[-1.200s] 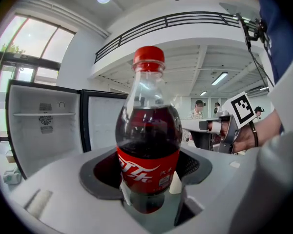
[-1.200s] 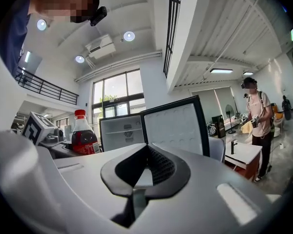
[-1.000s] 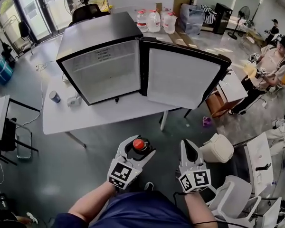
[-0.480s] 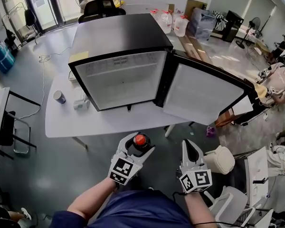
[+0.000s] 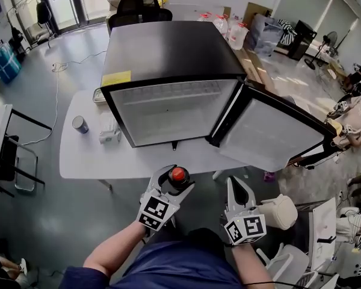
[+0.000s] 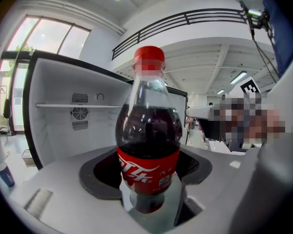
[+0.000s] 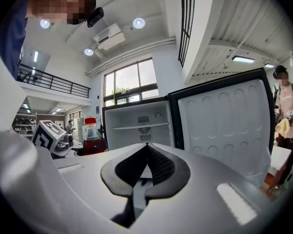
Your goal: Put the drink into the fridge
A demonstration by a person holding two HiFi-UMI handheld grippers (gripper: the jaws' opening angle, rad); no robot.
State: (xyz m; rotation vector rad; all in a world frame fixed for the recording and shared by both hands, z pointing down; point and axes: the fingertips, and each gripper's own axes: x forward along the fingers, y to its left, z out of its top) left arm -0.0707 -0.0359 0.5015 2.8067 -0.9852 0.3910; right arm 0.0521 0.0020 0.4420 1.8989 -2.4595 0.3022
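Currently: fridge (image 5: pixel 168 47) door (image 5: pixel 277 140) swung wide | left gripper (image 5: pixel 172 178) clamps drink (image 6: pixel 149 145) upright, short of fridge | right gripper (image 5: pixel 236 188) jaws pressed together, empty | remaining: insert drink, release.

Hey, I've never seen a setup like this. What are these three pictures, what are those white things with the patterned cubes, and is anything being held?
There is no robot here. A person holds a two-jaw gripper in each hand, and the patterned cubes are part of those grippers. The picture from above comes from a camera on the person's head. The other two come from cameras riding on each gripper, looking along its jaws. The left gripper is shut on a cola bottle with a red cap. The right gripper is shut and holds nothing. Ahead, a small black fridge stands on a white table, with its door swung open. A cup sits on the table to the left of the fridge.
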